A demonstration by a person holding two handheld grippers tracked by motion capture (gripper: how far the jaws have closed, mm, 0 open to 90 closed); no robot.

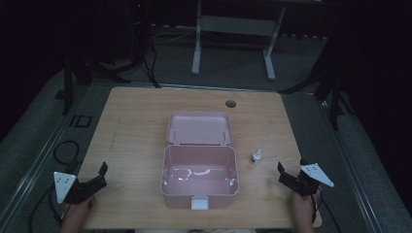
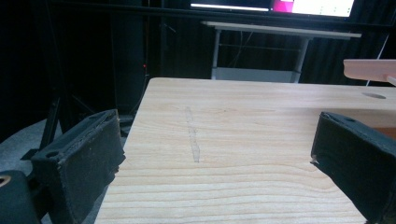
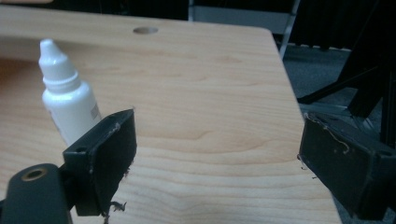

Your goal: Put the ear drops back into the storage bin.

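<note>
My right tool [image 1: 286, 175] sits released, jaws spread wide with nothing between them, low over the near right part of the pale wooden bench [image 1: 136, 121]. My left tool [image 1: 97, 177] is likewise released and empty, resting at the near left edge of the bench, well apart from everything.

The thing I read as next in hand is the small white plastic dropper bottle with a pointed cap [image 3: 67, 100]. It stands upright just ahead of my right tool and off to the side of its left jaw, not yet between the jaws. In the high view the bottle [image 1: 256, 156] is just beside the right wall of the open pink plastic box [image 1: 167, 170], whose hinged lid [image 1: 199, 128] lies folded back beyond it.

To do this well, I would shift the right tool sideways toward the box until the bottle is centred between the jaws, then ease forward, keeping the tool level. I would close on the body below the cap, since the narrow bottle looks light and easy to tip. A nudge from the left jaw could topple it against the box wall.
</note>
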